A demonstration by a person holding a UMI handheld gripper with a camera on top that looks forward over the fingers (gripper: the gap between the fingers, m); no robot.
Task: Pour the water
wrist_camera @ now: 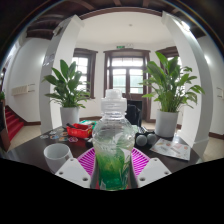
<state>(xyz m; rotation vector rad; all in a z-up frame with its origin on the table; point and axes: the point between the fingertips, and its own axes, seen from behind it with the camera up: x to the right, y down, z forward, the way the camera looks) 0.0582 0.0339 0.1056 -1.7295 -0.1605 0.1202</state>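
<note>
you have a clear plastic water bottle standing upright between the two fingers of the claw, white cap on top and a green tint low in its body. the pink pads sit against its lower sides, so the claw looks closed on the bottle, narrowed to the bottle's width; whether the base is lifted off the dark surface or still resting on it i can't tell from here.

the white cup is just to the left of the fingers, mouth up, and is the likely target. to pour well, bring the bottle's neck over the cup's rim before you tilt, then roll slowly toward the cup so the stream starts thin. the cap appears to be on, so check that first. thin ribbed plastic flexes under pressure, so hold firm but don't crush it, or water will surge.

the bottle is glossy and ridged, rounded at the shoulder; the cup is smooth, matte and cylindrical. behind them lie a red object and some flat printed paper on the surface, then two leafy potted plants flanking a doorway.
</note>
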